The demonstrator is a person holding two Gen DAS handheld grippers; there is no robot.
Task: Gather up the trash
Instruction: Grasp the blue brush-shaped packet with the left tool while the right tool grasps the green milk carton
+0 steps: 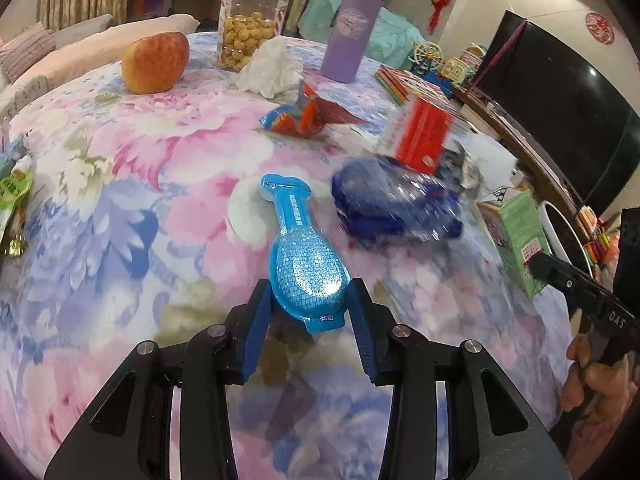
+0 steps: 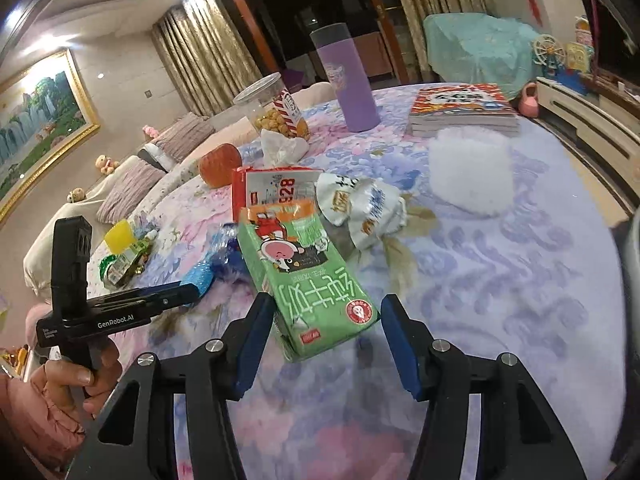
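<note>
On a floral tablecloth (image 1: pixel 120 200) lies a flat blue spoon-shaped packet (image 1: pixel 300 256). My left gripper (image 1: pixel 310 304) has its blue pads on either side of the packet's wide end and is shut on it. A crumpled blue plastic wrapper (image 1: pixel 392 204) lies just right of it. In the right wrist view my right gripper (image 2: pixel 326 322) is open, its pads on either side of a green drink carton (image 2: pixel 312 280) without clearly touching it. Behind the carton lie a red-and-white box (image 2: pixel 276 188) and a crumpled white bag (image 2: pixel 360 208).
A crumpled tissue (image 1: pixel 272 68), red snack wrapper (image 1: pixel 308 116), apple (image 1: pixel 154 62), popcorn jar (image 1: pixel 250 24), purple tumbler (image 1: pixel 352 28) and books (image 2: pixel 464 108) sit farther back. A white foam lump (image 2: pixel 468 172) lies right. Green packets (image 1: pixel 12 200) lie at the left edge.
</note>
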